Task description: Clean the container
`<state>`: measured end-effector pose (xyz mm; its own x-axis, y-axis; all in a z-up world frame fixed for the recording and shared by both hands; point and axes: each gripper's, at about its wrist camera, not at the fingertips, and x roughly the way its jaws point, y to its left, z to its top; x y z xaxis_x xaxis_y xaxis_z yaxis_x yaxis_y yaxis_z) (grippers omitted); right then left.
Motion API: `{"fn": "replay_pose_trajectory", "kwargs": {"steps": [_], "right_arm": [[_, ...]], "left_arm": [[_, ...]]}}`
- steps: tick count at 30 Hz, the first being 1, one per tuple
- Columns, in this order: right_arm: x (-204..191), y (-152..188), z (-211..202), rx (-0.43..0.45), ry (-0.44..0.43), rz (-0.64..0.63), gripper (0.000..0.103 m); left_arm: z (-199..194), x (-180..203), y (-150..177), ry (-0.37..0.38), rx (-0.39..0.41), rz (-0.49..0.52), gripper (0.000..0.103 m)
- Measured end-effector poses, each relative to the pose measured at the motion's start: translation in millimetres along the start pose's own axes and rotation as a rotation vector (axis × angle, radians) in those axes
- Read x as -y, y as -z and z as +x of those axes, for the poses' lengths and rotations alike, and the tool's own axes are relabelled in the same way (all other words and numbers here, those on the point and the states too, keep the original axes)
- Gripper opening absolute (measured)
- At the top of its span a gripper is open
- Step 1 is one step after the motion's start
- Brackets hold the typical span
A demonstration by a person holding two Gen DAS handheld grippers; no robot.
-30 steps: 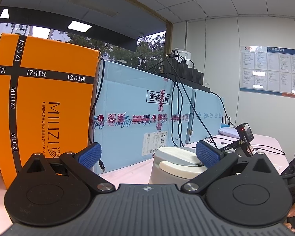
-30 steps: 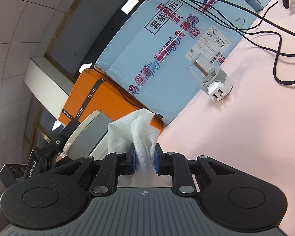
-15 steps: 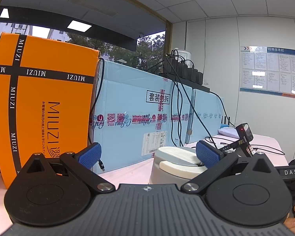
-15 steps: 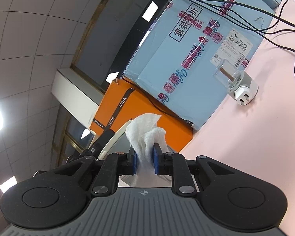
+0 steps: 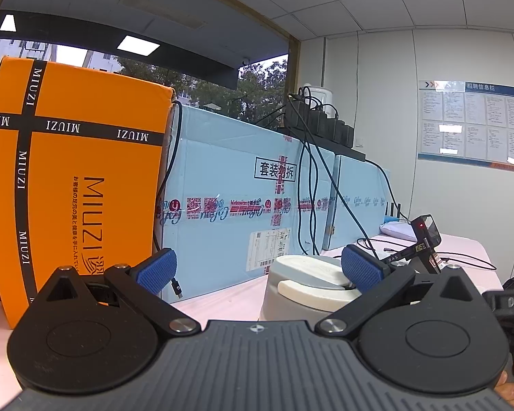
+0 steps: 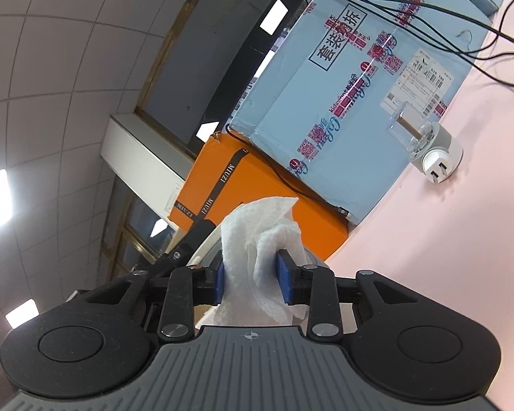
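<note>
In the left wrist view a grey container with a white rim (image 5: 308,284) stands on the pink table, close to my left gripper's right fingertip (image 5: 359,269). My left gripper (image 5: 257,270) is wide open and holds nothing. In the right wrist view my right gripper (image 6: 253,279) is shut on a crumpled white wipe (image 6: 260,239). The container's white rim (image 6: 205,245) shows just behind the wipe, to its left. Whether the wipe touches the container is hidden.
An orange MIUZI box (image 5: 75,185) and light blue cartons (image 5: 243,191) stand along the back of the pink table (image 6: 445,257). Black cables (image 5: 311,185) hang over the cartons. A white plug adapter (image 6: 435,157) lies near the carton. A small camera device (image 5: 425,236) stands at right.
The right wrist view has tilted and swung further left; the wipe and container rim now sit more centred before it. The left gripper has not moved.
</note>
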<state>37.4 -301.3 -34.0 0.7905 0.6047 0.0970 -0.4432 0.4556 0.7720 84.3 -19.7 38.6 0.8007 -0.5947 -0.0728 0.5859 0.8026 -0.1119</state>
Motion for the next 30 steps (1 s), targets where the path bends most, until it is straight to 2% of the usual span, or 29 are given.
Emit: {"fn": "replay_pose_trajectory", "kwargs": {"steps": [7, 12, 18, 21, 24, 26, 30], "right_arm": [[-3, 4, 0, -0.034, 0.08, -0.053, 0.022], [-8, 7, -2, -0.059, 0.086, -0.082, 0.015], [-16, 8, -4, -0.058, 0.014, -0.111, 0.015], [-21, 9, 0, -0.092, 0.055, -0.15, 0.015], [-20, 14, 8, -0.182, 0.124, -0.169, 0.015], [-19, 15, 10, -0.202, 0.147, -0.164, 0.015], [-23, 9, 9, -0.178, 0.111, -0.182, 0.015]], "left_arm": [[-2, 1, 0, 0.001, 0.001, 0.002, 0.103], [-1, 0, -1, 0.0, 0.0, 0.001, 0.103], [0, -1, -1, 0.005, -0.002, -0.004, 0.103], [0, 1, -1, -0.001, -0.001, -0.002, 0.103], [-2, 5, -1, -0.018, 0.004, 0.013, 0.103], [-2, 6, -2, -0.034, 0.001, 0.017, 0.103], [-2, 3, -3, -0.056, -0.015, -0.007, 0.103]]}}
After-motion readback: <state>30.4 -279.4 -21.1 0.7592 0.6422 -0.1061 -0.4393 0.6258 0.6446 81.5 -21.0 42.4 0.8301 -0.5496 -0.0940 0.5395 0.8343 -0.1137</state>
